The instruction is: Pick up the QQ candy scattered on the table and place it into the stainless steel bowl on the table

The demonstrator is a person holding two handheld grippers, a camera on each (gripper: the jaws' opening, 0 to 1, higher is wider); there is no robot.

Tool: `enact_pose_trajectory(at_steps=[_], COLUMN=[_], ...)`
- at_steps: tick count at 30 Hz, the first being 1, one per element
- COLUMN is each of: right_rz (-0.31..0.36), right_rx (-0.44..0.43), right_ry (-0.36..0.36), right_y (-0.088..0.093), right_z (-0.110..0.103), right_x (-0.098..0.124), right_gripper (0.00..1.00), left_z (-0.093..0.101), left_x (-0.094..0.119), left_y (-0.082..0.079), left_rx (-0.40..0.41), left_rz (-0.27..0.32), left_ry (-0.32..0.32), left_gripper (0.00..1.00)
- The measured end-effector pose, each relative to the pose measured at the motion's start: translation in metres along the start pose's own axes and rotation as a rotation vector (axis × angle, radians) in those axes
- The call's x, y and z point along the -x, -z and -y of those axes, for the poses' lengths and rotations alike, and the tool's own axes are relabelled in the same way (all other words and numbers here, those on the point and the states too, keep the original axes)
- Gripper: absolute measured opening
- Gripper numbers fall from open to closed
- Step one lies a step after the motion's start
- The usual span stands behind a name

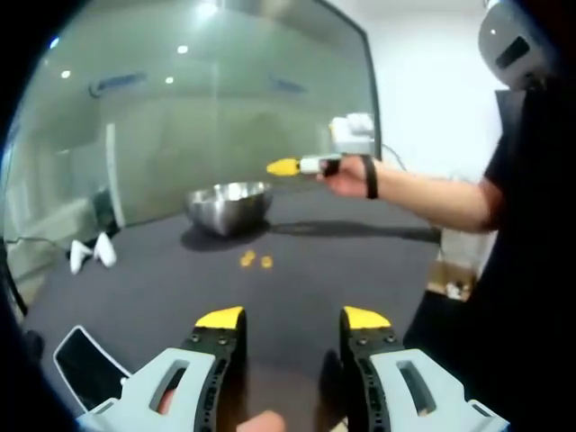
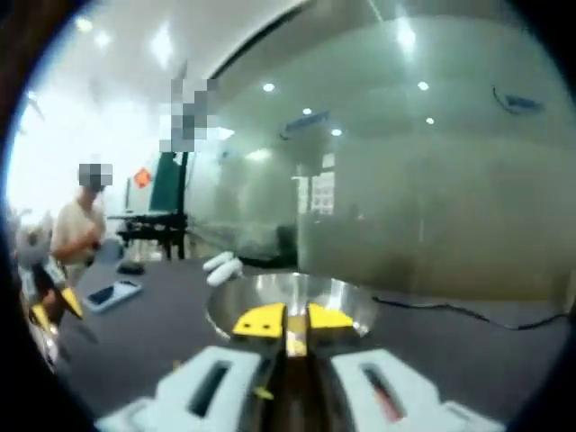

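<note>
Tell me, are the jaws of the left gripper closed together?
No, in the left gripper view the left gripper has its yellow-tipped jaws wide apart, with dark table showing between them.

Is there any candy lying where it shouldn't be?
Yes. Two small yellow candies lie loose on the dark table, just in front of the stainless steel bowl rather than in it.

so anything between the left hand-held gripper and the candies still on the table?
Nothing visible. The open left hand-held gripper faces bare dark tabletop up to the two small yellow candies, which lie in front of the round stainless steel bowl. The right hand-held gripper is raised beside the bowl, off that path.
</note>
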State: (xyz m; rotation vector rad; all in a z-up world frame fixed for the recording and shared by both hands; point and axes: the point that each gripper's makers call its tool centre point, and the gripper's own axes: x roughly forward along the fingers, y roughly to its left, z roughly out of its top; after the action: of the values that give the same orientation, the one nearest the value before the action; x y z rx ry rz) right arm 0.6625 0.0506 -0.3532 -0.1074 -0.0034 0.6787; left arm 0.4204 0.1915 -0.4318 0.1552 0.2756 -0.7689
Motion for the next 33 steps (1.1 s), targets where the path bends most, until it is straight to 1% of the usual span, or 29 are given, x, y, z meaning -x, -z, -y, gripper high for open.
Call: enact_pose_trajectory(at_steps=[1, 3, 4, 5, 8, 10, 12, 15, 17, 18, 19, 20, 21, 22, 25, 29, 33], right_rz=[-0.007, -0.023, -0.025, -0.019, 0.005, 0.012, 0.011, 0.009, 0.003, 0.002, 0.030, 0.041, 0.060, 0.069, 0.053, 0.040, 0.033], right_rx=[-0.042, -0.028, -0.004, 0.007, -0.008, -0.017, -0.016, -0.034, -0.030, -0.038, -0.069, -0.092, -0.111, -0.102, -0.087, -0.113, -0.109], right_ry=[-0.015, -0.012, -0.001, -0.007, -0.020, -0.013, -0.002, -0.006, -0.002, -0.008, -0.045, -0.068, -0.080, -0.079, -0.071, -0.070, -0.074], right_y=[0.002, 0.003, 0.001, -0.001, -0.009, -0.011, -0.012, -0.010, -0.008, -0.007, -0.011, -0.012, -0.015, -0.016, -0.013, -0.008, -0.006], right_z=[-0.003, -0.003, 0.000, 0.003, 0.000, 0.002, 0.005, 0.004, 0.008, 0.008, 0.001, -0.003, -0.004, -0.003, -0.001, 0.002, 0.000], right_x=[-0.005, -0.013, -0.017, -0.022, -0.031, -0.036, -0.040, -0.042, -0.047, -0.047, -0.046, -0.046, -0.046, -0.045, -0.046, -0.046, -0.044], right_gripper=[0.09, 0.09, 0.09, 0.09, 0.09, 0.09, 0.09, 0.09, 0.09, 0.09, 0.10, 0.13, 0.15, 0.17, 0.17, 0.17, 0.17], left_z=[0.000, -0.001, -0.001, -0.001, -0.003, -0.003, -0.003, -0.003, -0.003, -0.003, -0.004, -0.004, -0.004, -0.004, -0.005, -0.005, -0.004], left_x=[0.000, 0.000, 0.001, 0.001, 0.002, 0.001, 0.001, 0.000, 0.000, 0.000, 0.000, 0.000, 0.000, -0.001, -0.001, -0.002, -0.003], left_y=[0.000, 0.001, 0.000, 0.000, 0.000, 0.000, 0.001, 0.001, 0.002, 0.003, 0.004, 0.004, 0.004, 0.004, 0.003, 0.002, 0.003], left_rx=[0.000, -0.004, -0.004, -0.003, -0.003, -0.002, -0.003, -0.001, -0.001, 0.000, 0.002, 0.003, 0.002, 0.002, 0.001, 0.000, -0.001], left_rz=[-0.001, -0.007, -0.007, -0.005, -0.008, -0.008, -0.009, -0.010, -0.014, -0.015, -0.016, -0.017, -0.019, -0.020, -0.020, -0.018, -0.022], left_ry=[-0.001, -0.003, -0.004, -0.005, -0.010, -0.009, -0.008, -0.007, -0.007, -0.008, -0.008, -0.008, -0.009, -0.008, -0.007, -0.006, -0.004], left_gripper=[0.43, 0.43, 0.43, 0.43, 0.43, 0.43, 0.43, 0.43, 0.43, 0.43, 0.43, 0.43, 0.43, 0.43, 0.43, 0.43, 0.43])
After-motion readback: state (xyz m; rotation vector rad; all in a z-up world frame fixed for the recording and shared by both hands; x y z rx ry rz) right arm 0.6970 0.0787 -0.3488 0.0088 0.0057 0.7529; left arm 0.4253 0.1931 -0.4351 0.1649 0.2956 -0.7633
